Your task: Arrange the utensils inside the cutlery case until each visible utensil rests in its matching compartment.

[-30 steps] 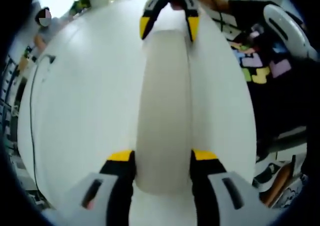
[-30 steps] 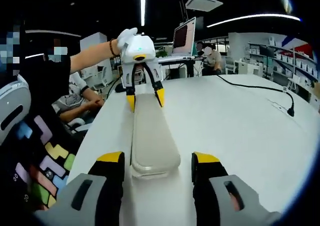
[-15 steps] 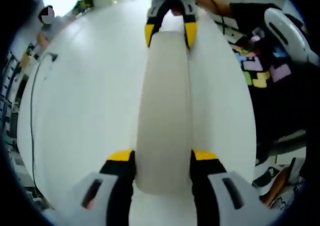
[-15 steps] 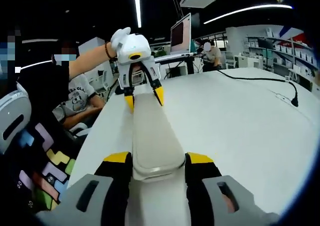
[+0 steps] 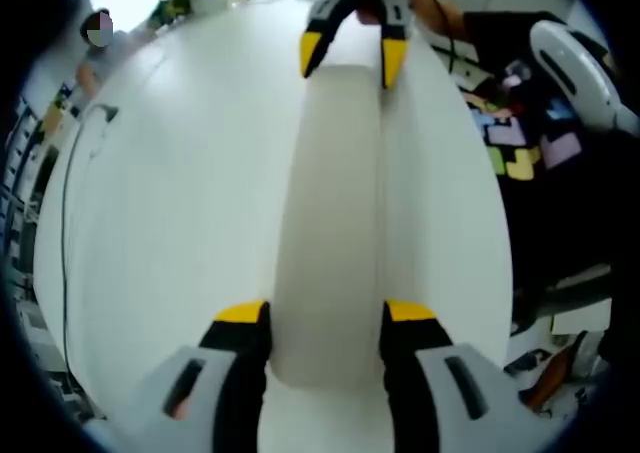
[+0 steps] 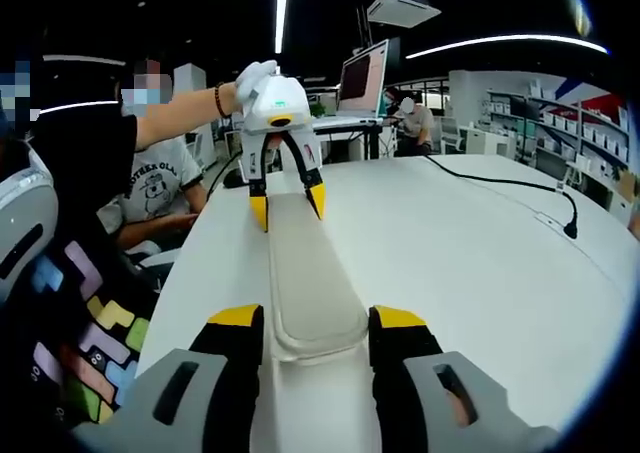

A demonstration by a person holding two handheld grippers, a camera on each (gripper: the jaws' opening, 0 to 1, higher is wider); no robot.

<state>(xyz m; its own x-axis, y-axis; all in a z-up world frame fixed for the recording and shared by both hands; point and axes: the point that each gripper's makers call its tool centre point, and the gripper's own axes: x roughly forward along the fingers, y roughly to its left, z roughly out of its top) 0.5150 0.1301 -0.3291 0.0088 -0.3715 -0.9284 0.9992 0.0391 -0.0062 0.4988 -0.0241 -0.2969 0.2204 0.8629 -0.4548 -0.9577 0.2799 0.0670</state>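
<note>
Right gripper (image 6: 317, 325) has closed in since a second ago: its yellow tips stood clear of the case (image 6: 311, 285) end then, now they clamp both sides of it. Left gripper (image 5: 325, 323) unchanged, jaws clenched on the opposite end of the case, tips pressed against both edges.

Case is long, beige, lid shut, lying flat along the white table (image 6: 470, 263), spanning between both grippers. No contents visible.

In the left gripper view the right gripper shows at the far end, tips straddling the case; in the right gripper view the left gripper does the same, held by a gloved hand (image 6: 254, 73).

Black cable (image 6: 500, 181) lies on the table, well apart from the case. Monitor (image 6: 365, 70) stands beyond the table's far end.
</note>
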